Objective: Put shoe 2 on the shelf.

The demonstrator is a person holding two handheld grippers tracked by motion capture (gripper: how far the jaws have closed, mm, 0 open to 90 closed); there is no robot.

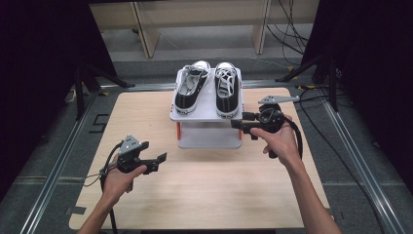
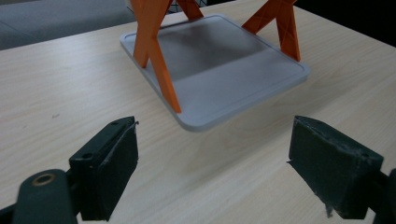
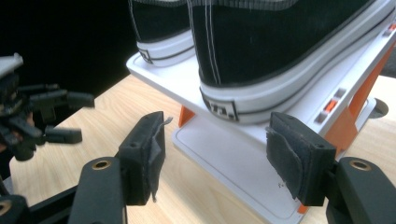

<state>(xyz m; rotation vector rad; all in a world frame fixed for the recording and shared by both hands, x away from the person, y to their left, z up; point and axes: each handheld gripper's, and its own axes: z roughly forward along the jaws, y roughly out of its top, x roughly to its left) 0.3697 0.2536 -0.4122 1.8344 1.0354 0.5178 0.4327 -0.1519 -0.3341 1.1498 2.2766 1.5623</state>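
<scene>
On rack's top shelf (image 1: 204, 113), two sneakers (image 1: 227, 90)

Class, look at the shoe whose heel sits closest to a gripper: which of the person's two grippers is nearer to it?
Right. The right gripper sits open just below that shoe, by the rack's front edge. The left gripper is open, farther back over the table.

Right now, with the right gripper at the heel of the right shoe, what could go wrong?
1. The right gripper is open level with the shelf edge, so it may pinch the shelf, not the right shoe.
2. A nudge could shift the light rack.
3. The left shoe lies close and may get dragged.
</scene>
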